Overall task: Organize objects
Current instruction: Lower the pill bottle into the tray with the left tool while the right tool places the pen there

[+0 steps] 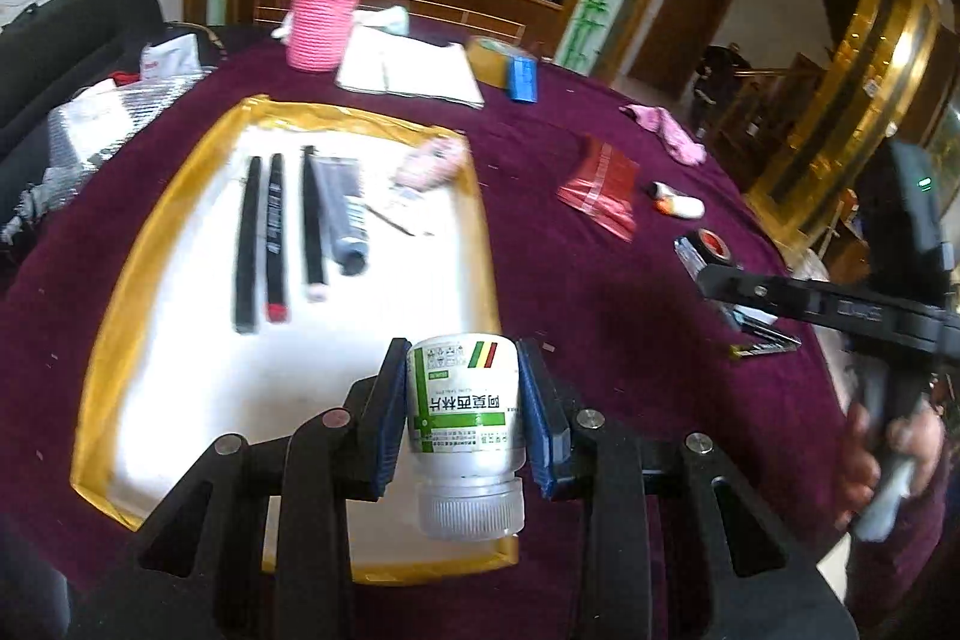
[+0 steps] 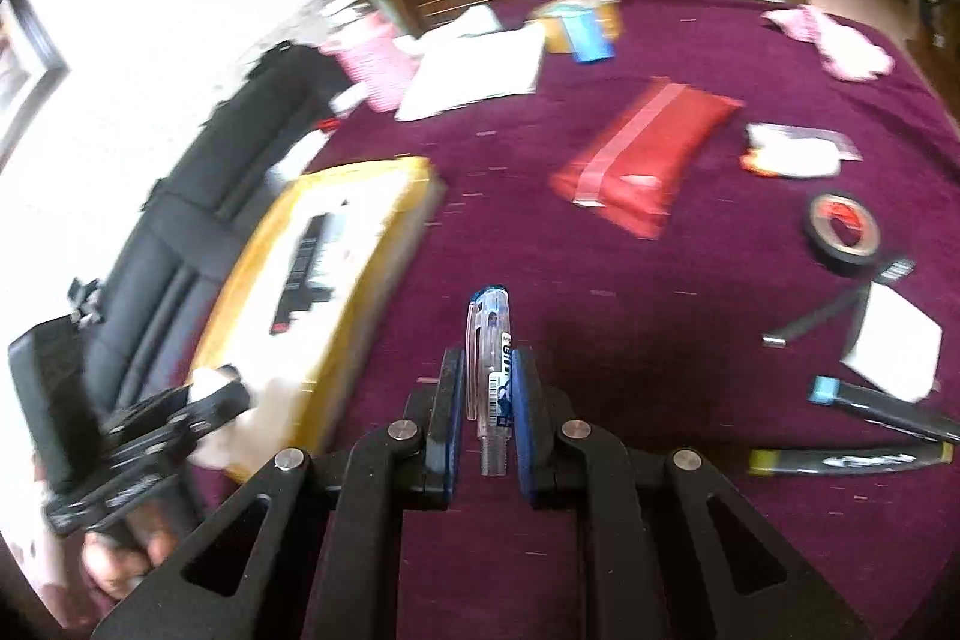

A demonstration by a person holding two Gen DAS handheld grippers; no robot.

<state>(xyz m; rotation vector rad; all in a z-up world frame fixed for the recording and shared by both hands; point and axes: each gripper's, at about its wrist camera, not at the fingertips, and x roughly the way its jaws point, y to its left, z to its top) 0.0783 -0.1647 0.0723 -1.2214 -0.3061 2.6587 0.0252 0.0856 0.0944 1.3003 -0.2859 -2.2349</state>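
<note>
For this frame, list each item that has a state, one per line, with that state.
left tool: shut on the medicine bottle
medicine bottle: capped, held cap toward the camera, over the tray
right tool: shut on the pen
pen: held lengthwise between the fingers, above the tablecloth
tray: on the table, holding markers and a tube
black tape roll: lying flat

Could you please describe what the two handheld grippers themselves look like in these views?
Both match. The left gripper and right gripper have matte black angular linkage arms with triangular cut-outs and round silver pivot pins. Their fingers carry flat blue pads. From the left view, the other unit shows a long black bar and a boxy black body with a small green light. No cables visible.
</note>
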